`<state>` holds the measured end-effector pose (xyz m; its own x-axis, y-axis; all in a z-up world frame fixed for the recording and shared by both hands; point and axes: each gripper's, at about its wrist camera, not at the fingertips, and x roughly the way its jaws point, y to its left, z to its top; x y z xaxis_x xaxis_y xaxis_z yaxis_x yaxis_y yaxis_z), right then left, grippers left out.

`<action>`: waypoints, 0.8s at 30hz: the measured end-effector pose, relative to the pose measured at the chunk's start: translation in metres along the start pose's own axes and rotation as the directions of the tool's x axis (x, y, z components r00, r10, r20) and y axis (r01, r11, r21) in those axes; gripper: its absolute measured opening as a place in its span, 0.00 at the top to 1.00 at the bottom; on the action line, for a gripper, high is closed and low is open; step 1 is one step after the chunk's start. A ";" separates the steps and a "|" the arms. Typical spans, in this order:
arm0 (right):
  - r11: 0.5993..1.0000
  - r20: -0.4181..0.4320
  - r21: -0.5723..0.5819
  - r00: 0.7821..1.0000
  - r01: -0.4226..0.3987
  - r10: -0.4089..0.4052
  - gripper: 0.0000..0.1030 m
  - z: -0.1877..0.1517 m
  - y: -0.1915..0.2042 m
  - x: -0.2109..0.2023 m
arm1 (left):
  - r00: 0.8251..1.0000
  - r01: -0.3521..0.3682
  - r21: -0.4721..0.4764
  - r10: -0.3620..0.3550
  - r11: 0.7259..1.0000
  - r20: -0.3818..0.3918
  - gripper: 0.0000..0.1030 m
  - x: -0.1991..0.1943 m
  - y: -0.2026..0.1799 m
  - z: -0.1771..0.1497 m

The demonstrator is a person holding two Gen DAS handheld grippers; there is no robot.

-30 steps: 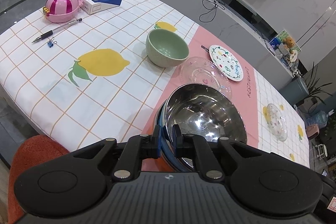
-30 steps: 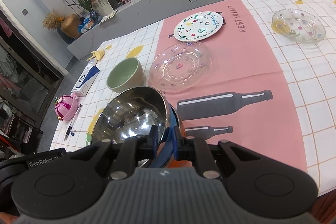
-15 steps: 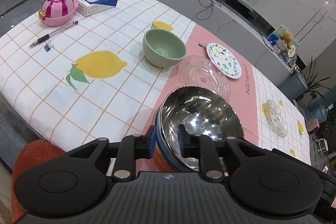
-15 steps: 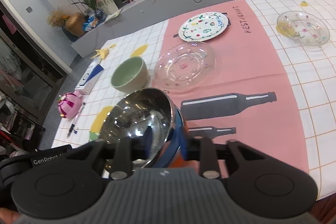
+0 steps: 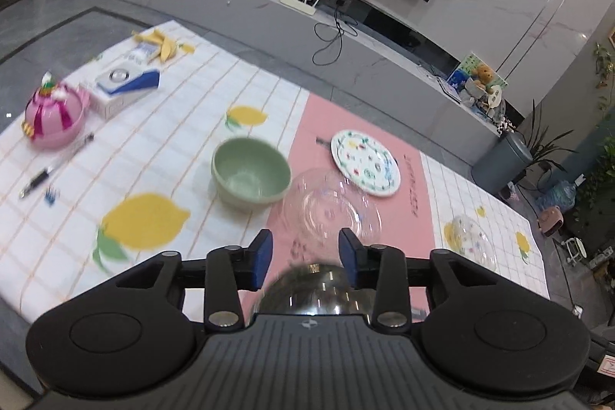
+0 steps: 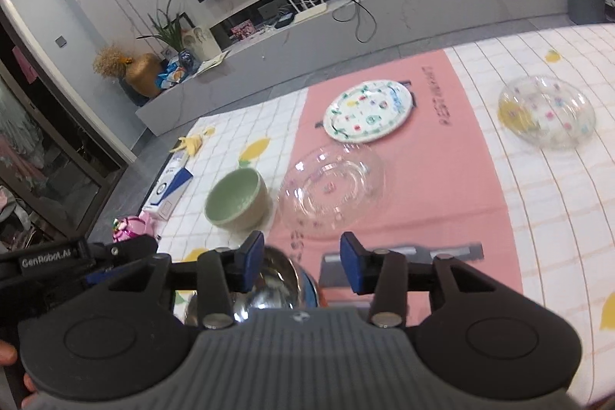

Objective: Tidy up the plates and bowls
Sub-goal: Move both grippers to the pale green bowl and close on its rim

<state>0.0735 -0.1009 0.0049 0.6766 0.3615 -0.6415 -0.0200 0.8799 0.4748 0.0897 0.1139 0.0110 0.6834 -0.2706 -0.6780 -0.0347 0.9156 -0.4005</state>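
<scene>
Both tools lifted off steel bowl (image 5: pixel 313 289); L tool (image 5: pixel 305 258) & R tool (image 6: pixel 302 262) jaws opening, nothing gripped.

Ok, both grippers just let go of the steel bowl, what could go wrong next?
The steel bowl sits near the table's front edge, so a bump from either opening gripper could shove it off. The clear glass plate lies close ahead, beside the green bowl; it is hard to see, so a forward reach might clip it.

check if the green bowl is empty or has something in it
Empty: the green bowl stands upright and only its bare inside shows.
</scene>
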 end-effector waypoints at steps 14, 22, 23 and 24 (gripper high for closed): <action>0.994 -0.181 -0.111 0.983 -0.010 -0.010 0.40 0.058 0.057 0.109 | 0.993 -0.091 0.034 0.094 0.995 -0.070 0.51 0.067 0.029 0.054; 0.997 -0.312 -0.063 0.949 0.034 -0.052 0.53 0.070 0.063 0.185 | 0.986 -0.124 -0.013 0.122 0.992 -0.112 0.52 0.114 0.062 0.061; 0.997 -0.321 -0.061 0.945 0.037 -0.055 0.54 0.070 0.065 0.193 | 0.985 -0.127 -0.017 0.124 0.992 -0.118 0.52 0.120 0.065 0.060; 0.997 -0.326 -0.061 0.944 0.041 -0.059 0.56 0.070 0.066 0.199 | 0.985 -0.125 -0.019 0.122 0.992 -0.122 0.52 0.125 0.067 0.060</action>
<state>0.2584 0.0074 -0.0487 0.4000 0.3901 -0.8294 -0.0376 0.9111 0.4105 0.2166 0.1593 -0.0631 0.5799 -0.1912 -0.7919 -0.1341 0.9364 -0.3243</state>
